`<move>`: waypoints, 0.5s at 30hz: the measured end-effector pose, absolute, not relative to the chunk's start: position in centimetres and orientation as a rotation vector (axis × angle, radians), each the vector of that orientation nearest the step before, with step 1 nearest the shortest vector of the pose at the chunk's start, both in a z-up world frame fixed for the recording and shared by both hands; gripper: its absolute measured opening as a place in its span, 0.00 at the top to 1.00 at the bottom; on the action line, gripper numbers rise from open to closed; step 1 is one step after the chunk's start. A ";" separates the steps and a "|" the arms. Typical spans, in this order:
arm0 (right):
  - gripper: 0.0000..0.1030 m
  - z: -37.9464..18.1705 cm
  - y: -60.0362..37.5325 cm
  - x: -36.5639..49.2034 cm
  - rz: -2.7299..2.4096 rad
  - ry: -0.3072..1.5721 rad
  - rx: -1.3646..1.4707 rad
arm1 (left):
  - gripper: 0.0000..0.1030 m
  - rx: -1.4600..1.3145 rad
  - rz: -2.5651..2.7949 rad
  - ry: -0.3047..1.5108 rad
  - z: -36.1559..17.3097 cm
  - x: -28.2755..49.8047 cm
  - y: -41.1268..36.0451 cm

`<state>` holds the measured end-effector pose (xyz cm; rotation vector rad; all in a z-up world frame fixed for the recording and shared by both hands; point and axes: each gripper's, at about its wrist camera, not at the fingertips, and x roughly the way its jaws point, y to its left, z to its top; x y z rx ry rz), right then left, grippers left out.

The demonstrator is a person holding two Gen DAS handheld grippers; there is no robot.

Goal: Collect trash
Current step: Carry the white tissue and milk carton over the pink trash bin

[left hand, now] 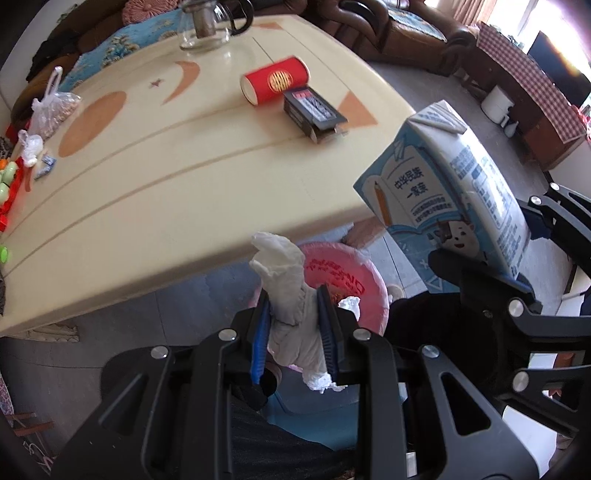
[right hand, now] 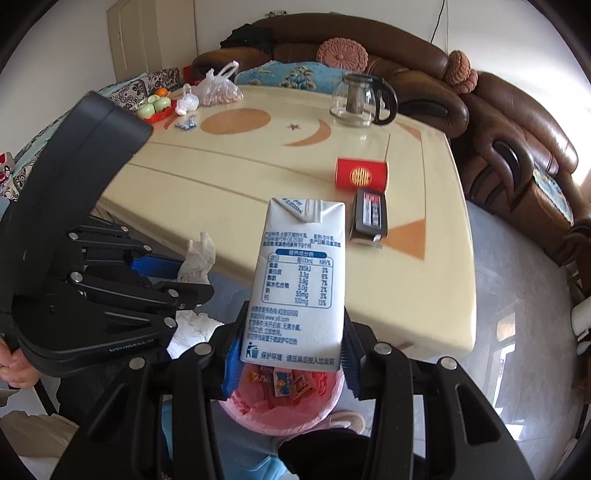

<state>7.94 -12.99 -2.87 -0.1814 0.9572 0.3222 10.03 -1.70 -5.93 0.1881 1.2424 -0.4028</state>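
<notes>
My left gripper point(left hand: 293, 332) is shut on a crumpled white tissue point(left hand: 286, 291) and holds it above a bin lined with a pink bag point(left hand: 354, 273), just off the table's near edge. My right gripper point(right hand: 290, 354) is shut on a blue-and-white milk carton point(right hand: 301, 273), held upright over the same pink-lined bin point(right hand: 280, 410), which has snack wrappers inside. The carton also shows in the left wrist view point(left hand: 450, 192), and the tissue with the left gripper in the right wrist view point(right hand: 197, 258).
The cream table point(left hand: 177, 177) bears a red cylindrical tin point(left hand: 275, 79), a dark small box point(left hand: 314, 110), a glass teapot point(left hand: 207, 26), a plastic bag of nuts point(left hand: 51, 107) and small items at its left edge. A brown sofa point(right hand: 509, 147) stands behind it.
</notes>
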 end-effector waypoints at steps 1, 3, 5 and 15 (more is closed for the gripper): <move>0.59 -3.1 -13.0 7.9 0.320 0.963 -0.180 | 0.76 0.189 -0.407 1.248 -6.3 10.0 -1.7; 0.59 -3.8 -13.2 7.9 0.316 0.974 -0.175 | 0.76 0.197 -0.415 1.262 -7.2 9.8 -2.0; 0.59 -4.4 -13.3 7.8 0.302 0.981 -0.181 | 0.76 0.200 -0.422 1.268 -8.0 9.7 -2.0; 0.59 -8.3 -13.9 8.0 0.295 1.051 -0.142 | 0.76 0.191 -0.399 1.309 -12.2 9.8 -2.4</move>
